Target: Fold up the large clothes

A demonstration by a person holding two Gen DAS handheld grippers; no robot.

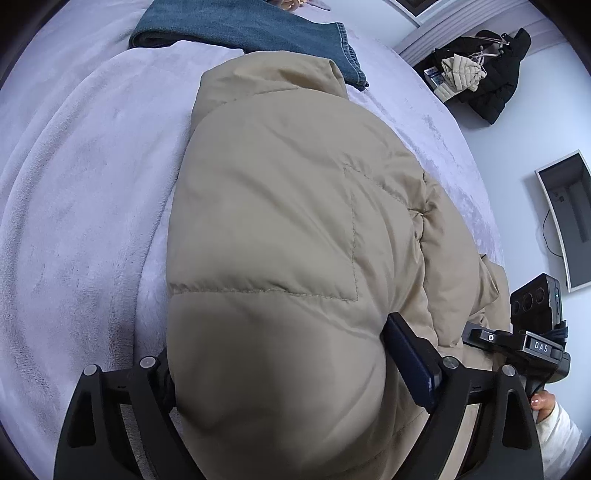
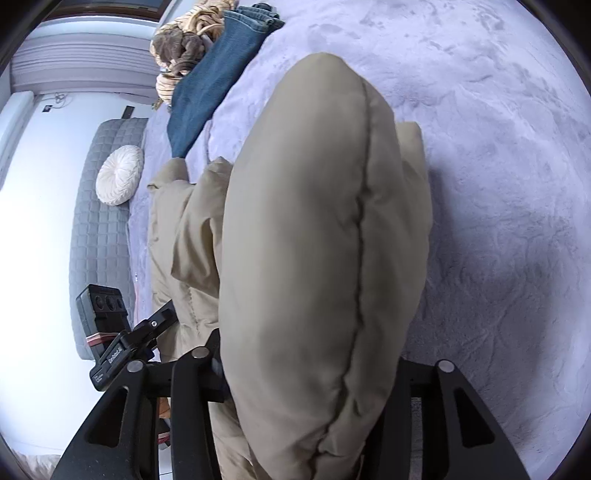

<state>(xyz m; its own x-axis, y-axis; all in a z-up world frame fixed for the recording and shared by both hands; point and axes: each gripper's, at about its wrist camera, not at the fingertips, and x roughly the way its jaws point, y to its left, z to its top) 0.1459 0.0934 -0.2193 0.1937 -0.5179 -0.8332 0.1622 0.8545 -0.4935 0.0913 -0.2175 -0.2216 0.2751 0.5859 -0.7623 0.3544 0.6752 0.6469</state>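
Puffy beige jacket [image 1: 280, 229] bulging between both sets of jaws, over the lilac bed cover [image 1: 81, 192]

Left gripper [image 1: 280, 373] stands wide with the padding filling its gap; right gripper [image 2: 310, 373] sits narrower around a folded roll; whether either truly pinches, I cannot tell; the springy fill could slip free and unfold toward the jeans [image 1: 243, 26] at the bed's far edge.

Colours on my bed

My puffer jacket [image 1: 280, 229] is plain beige; jeans [image 1: 236, 26] blue denim; bed blanket [image 1: 81, 192] pale lilac plush; round cushion [image 2: 120, 174] cream, pleated; my fingers [image 1: 410, 365] black.
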